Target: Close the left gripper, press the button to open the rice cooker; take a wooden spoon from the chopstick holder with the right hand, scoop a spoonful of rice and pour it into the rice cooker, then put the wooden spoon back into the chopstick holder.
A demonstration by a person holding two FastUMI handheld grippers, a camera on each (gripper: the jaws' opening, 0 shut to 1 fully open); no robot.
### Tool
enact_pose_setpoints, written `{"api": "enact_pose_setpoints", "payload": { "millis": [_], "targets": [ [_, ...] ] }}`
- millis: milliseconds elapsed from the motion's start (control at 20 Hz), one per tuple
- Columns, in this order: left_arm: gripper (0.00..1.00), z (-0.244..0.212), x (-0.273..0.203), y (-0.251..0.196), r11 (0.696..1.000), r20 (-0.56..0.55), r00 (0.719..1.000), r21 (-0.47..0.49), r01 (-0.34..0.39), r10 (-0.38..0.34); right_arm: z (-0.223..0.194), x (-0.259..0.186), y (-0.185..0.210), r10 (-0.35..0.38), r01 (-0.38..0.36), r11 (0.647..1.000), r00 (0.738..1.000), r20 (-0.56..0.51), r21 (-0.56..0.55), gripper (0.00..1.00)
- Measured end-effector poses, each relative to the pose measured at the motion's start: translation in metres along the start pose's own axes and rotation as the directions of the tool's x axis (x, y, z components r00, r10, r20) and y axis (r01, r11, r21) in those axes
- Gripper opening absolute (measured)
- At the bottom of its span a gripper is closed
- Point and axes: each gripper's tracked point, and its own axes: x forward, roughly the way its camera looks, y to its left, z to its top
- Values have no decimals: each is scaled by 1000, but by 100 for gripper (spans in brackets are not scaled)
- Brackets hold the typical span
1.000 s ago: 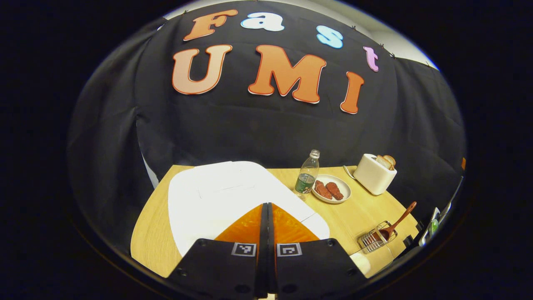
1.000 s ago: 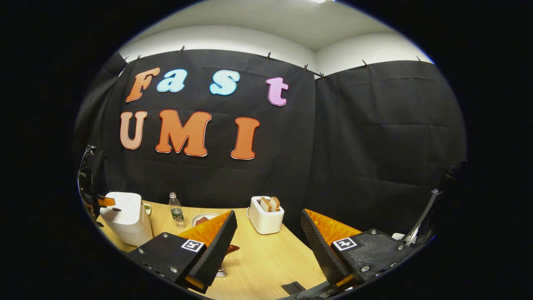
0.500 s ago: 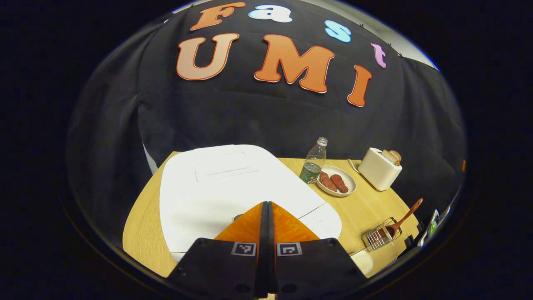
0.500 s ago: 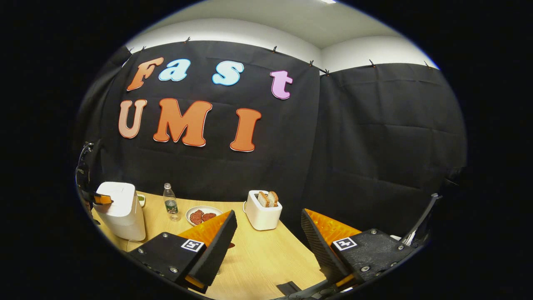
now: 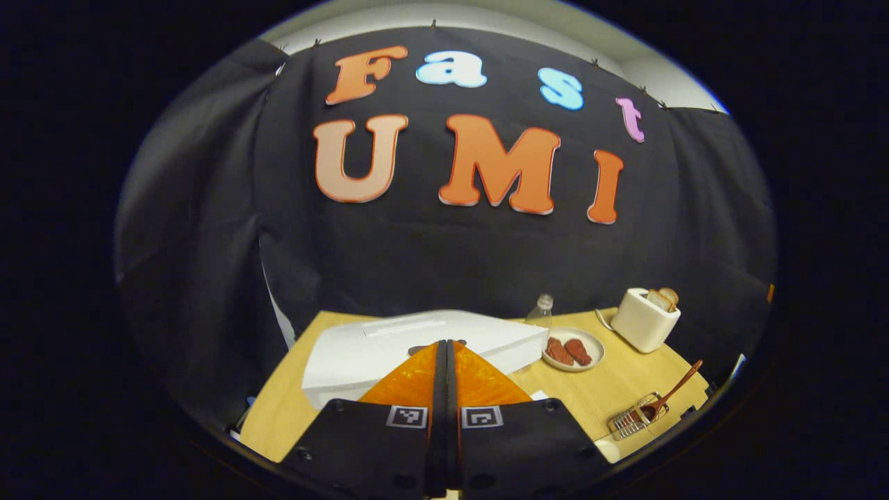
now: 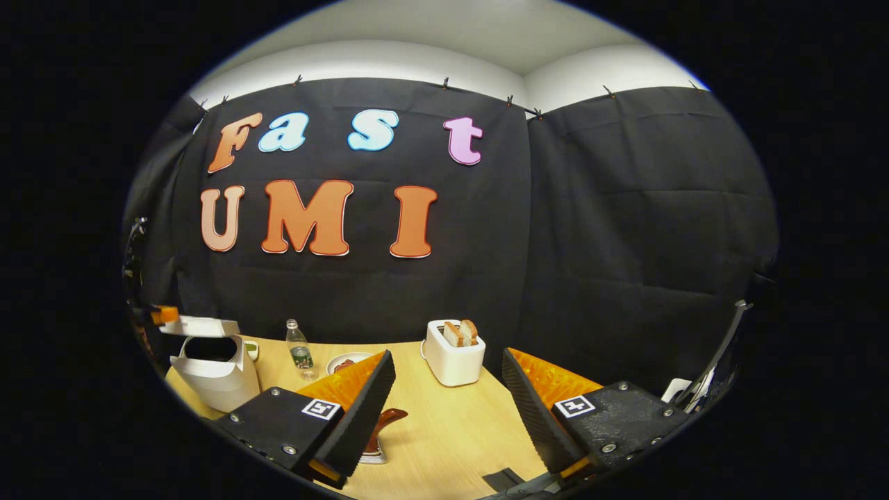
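My wooden table [image 6: 444, 423] stands against black cloth. Left hand-held gripper [image 5: 445, 354] clenched above the rice cooker [image 5: 424, 344], lid raised; right hand-held gripper [image 6: 448, 389] released, toaster [image 6: 455, 351] at 12 o'clock.

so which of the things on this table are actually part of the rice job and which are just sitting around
For the job:
- white rice cooker, lid popped up
- wooden spoon with long handle
- wire chopstick holder the spoon stands in
- left gripper, shut
- right gripper, open

Lying about:
- clear plastic bottle
- white plate of reddish food
- white toaster holding bread slices
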Motion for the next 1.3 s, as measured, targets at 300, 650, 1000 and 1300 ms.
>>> {"api": "enact_pose_setpoints", "payload": {
  "millis": [300, 650, 1000, 1300],
  "targets": [
    [5, 39, -46, 25, 997, 61, 997, -62, -51, 55, 5, 3, 6, -7, 7, 1000, 998, 56, -2, 96],
    [5, 46, -96, 57, 988, 90, 987, -92, -126, 134, -19, 16, 28, 53, -55, 997, 998, 26, 61, 96],
    [5, 60, -145, 85, 977, 147, 968, -88, -192, 203, -94, 50, 55, 115, -91, 981, 984, -133, 173, 96],
    [5, 63, -176, 100, 968, 164, 954, -86, -238, 249, -157, 75, 73, 164, -87, 959, 947, -275, 270, 95]
  ]
}}
